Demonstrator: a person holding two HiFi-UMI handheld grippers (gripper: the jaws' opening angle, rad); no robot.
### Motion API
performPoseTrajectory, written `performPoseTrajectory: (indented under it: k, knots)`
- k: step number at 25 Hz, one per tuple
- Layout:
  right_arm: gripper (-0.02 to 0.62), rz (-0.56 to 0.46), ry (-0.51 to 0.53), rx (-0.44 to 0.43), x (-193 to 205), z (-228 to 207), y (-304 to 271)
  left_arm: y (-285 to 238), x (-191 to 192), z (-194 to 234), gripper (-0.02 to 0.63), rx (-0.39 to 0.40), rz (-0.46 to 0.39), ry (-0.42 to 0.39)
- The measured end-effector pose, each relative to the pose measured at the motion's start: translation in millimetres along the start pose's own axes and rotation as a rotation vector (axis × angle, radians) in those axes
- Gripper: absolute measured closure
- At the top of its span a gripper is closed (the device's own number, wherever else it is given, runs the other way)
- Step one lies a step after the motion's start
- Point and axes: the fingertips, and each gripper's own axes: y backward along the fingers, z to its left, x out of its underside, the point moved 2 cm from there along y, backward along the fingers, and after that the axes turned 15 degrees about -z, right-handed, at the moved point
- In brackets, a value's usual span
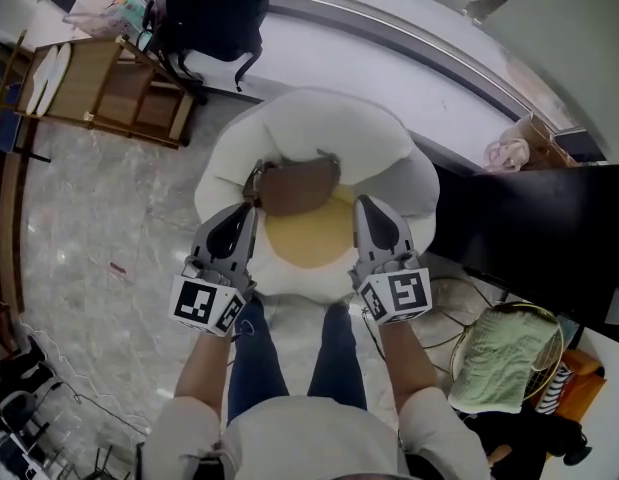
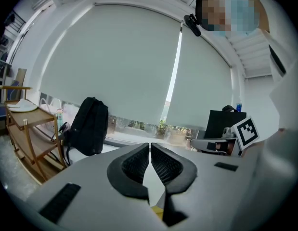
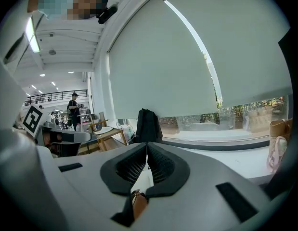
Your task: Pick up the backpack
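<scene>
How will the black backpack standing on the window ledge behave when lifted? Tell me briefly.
The black backpack looks like soft fabric, so it will probably sag rather than stay stiff. It stands upright and filled out on the window ledge, so it may hold something and weigh a bit. Its loose straps trail out near its base and could swing or snag.

No words, brands or numbers can be read anywhere. The only signs are black-and-white square patterns on the left gripper (image 1: pixel 251 208) and the right gripper (image 1: pixel 361 205).
</scene>
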Motion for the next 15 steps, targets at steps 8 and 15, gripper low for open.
performPoseTrajectory:
  k: [8, 15]
  knots:
    - [0.565, 0.015, -0.008, -0.004, 23.0, -2.5, -7.4, -7.6, 25.7, 7.4, 0.563, 0.003, 0.017, 0.022]
    - [0.565, 0.027, -0.006, -0.01, 41.0, -6.2, -10.8, -11.3, 42.1, 17.1, 0.563, -0.01, 0.022, 0.022]
